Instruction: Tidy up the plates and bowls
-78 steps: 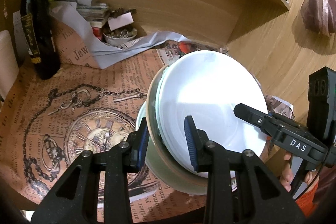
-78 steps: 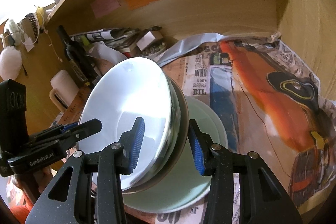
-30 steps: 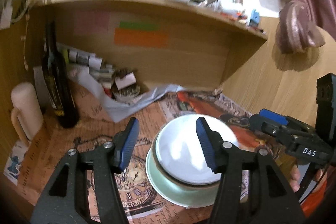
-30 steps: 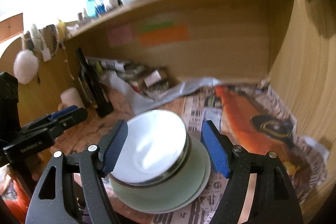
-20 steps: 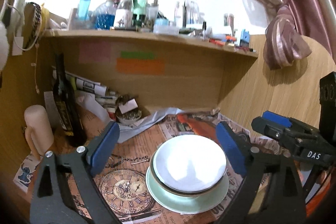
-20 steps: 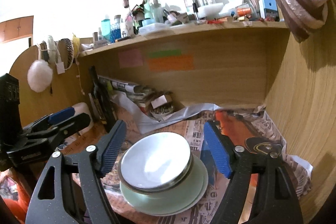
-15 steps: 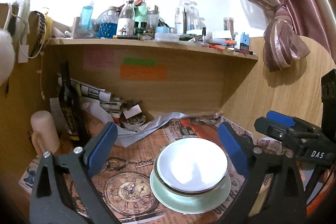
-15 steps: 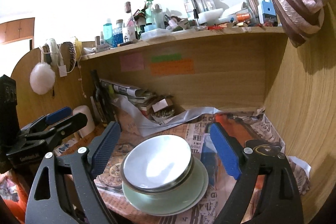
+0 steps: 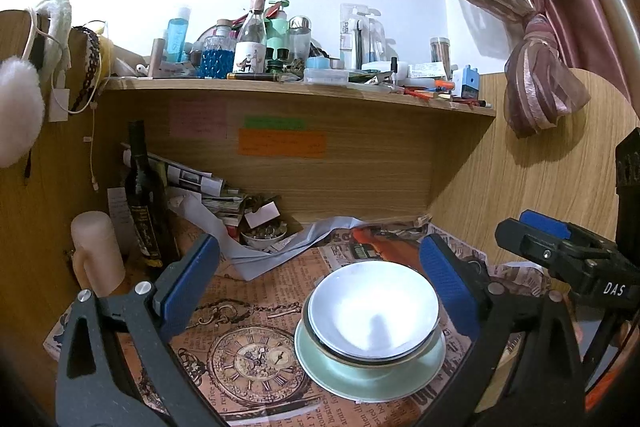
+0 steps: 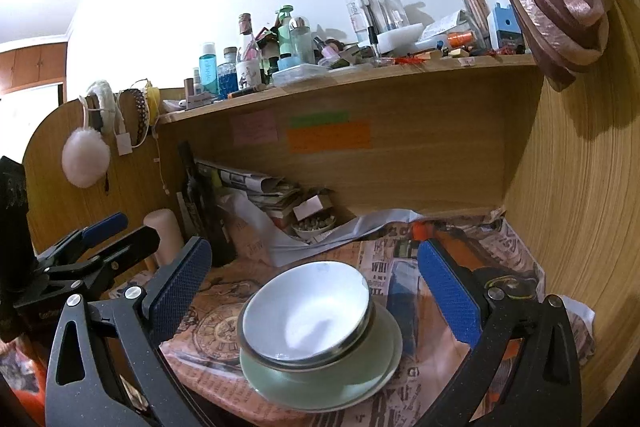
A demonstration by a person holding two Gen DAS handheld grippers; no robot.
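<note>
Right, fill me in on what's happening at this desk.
A person is holding a gripper in each hand, tidying dishes. The white bowl sits nested in a stack on the green plate, on the newspaper-covered desk. The left gripper and right gripper both have jaws that have just been opening; nothing is held.

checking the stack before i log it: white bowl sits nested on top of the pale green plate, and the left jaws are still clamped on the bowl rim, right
Not quite. The white bowl does sit stacked on the pale green plate, but the left gripper is not clamped on it: the left wrist view shows its jaws wide open, clear of the rim, having just been opening.
</note>
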